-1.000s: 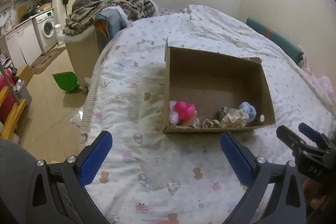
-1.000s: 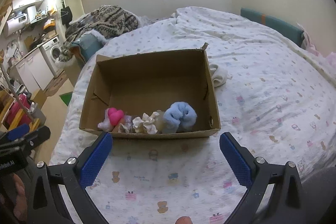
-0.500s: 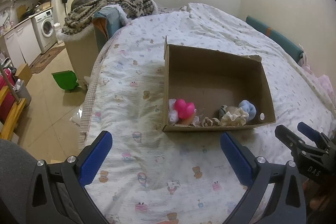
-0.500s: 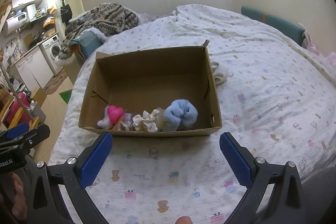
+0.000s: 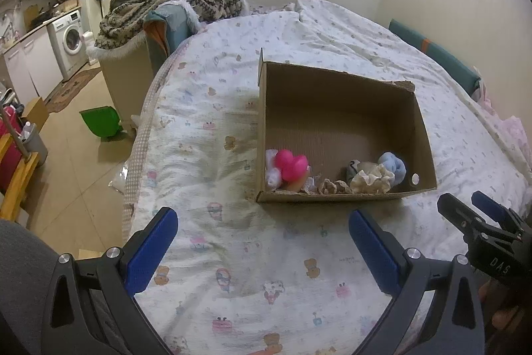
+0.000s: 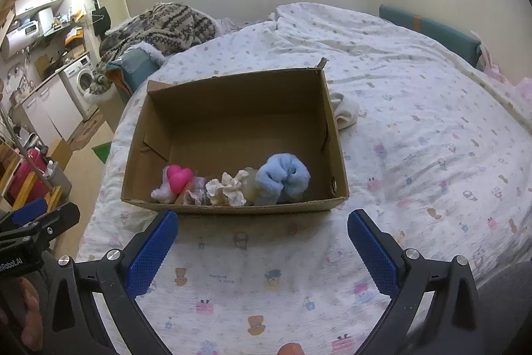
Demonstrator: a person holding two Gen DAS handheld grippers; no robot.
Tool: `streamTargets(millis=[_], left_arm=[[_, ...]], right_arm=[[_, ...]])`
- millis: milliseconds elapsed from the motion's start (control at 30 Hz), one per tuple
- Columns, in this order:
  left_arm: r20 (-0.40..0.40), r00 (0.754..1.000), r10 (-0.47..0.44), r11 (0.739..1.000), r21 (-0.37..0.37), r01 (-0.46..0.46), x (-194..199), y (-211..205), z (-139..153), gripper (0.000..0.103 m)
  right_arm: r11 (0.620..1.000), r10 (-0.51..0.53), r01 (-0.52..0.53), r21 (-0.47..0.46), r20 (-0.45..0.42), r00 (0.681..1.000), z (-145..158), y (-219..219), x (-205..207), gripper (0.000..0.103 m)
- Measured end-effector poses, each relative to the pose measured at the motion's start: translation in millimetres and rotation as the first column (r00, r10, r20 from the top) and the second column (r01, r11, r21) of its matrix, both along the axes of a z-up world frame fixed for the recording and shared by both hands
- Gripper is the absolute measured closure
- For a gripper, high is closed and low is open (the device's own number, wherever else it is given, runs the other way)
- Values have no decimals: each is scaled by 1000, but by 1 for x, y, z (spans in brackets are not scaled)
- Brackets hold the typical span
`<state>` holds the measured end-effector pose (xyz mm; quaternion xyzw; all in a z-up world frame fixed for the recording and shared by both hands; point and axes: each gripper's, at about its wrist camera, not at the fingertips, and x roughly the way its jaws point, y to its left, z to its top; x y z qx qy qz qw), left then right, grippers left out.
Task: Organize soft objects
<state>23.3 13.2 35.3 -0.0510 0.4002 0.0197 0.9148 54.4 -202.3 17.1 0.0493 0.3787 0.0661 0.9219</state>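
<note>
On the bed (image 6: 415,155), near its front edge, stands an open box (image 6: 232,108). Along the box's near wall lie a pink toy (image 6: 179,177), a cream scrunchie (image 6: 227,188) and a blue sock (image 6: 282,178). A white sock (image 6: 345,113) lies on the bed just beside the box's right wall. The left gripper (image 5: 262,235) and right gripper (image 6: 261,235) hover before the box, jaws spread wide, empty.

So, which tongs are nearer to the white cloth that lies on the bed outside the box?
Right. The white cloth lies beyond the box's right wall; the right tongs face that side, while the left tongs sit farther left.
</note>
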Motion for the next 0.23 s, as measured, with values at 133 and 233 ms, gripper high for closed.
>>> streamTargets(millis=[133, 233], left_arm=[[-11, 1000, -5, 1000, 10, 5, 1, -3, -4, 0], [-11, 1000, -18, 1000, 1, 18, 1, -3, -4, 0]], right_arm=[[1000, 3, -3, 12, -7, 1000, -1, -1, -1, 0], [1000, 3, -3, 14, -8, 1000, -1, -1, -1, 0]])
